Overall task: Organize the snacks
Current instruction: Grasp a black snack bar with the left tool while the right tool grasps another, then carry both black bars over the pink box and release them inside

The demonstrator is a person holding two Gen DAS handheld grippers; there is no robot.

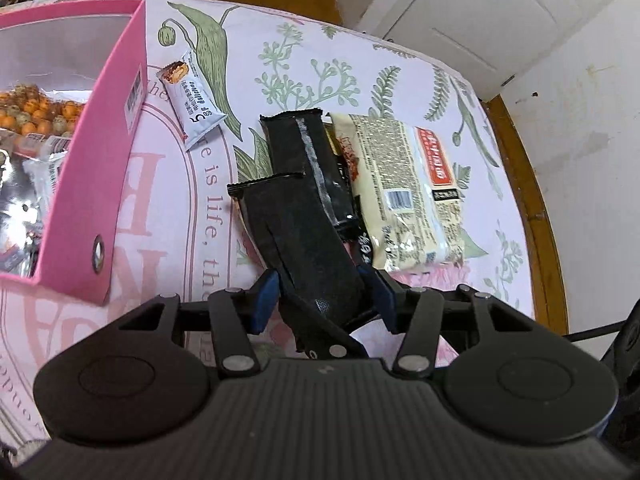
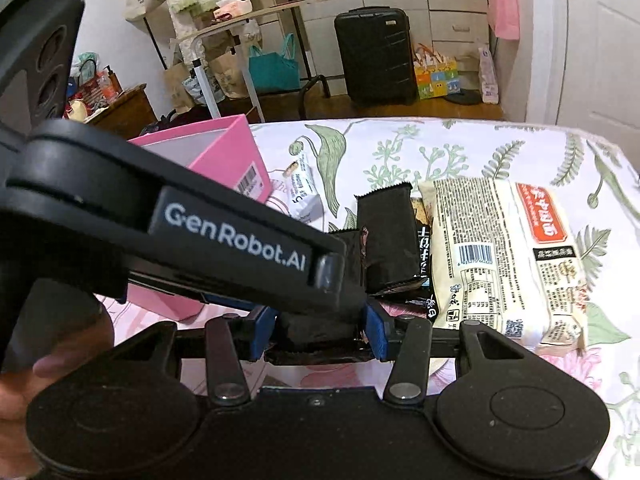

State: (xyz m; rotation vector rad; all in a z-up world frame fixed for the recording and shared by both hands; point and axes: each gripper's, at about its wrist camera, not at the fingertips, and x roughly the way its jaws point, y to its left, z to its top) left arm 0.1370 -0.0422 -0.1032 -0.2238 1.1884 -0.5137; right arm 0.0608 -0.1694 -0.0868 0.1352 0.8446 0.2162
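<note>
My left gripper (image 1: 322, 292) is shut on a black snack packet (image 1: 296, 232), lifted and tilted toward the pink box (image 1: 100, 160). My right gripper (image 2: 320, 330) is shut on the near end of the same black packet (image 2: 316, 326); the left gripper's body (image 2: 180, 236) crosses over it. A second black packet (image 1: 308, 156) lies on the tablecloth, also seen in the right wrist view (image 2: 390, 236). A cream noodle pack (image 1: 408, 184) lies to its right, also in the right wrist view (image 2: 504, 256). A white snack bar (image 1: 192, 96) lies next to the box.
The pink box holds several snack bags, one with orange balls (image 1: 36, 112). The floral tablecloth (image 1: 360, 60) covers a table with a wooden rim (image 1: 532, 200) at right. A white door (image 1: 480, 12) is beyond. A black suitcase (image 2: 374, 56) and bags stand on the floor.
</note>
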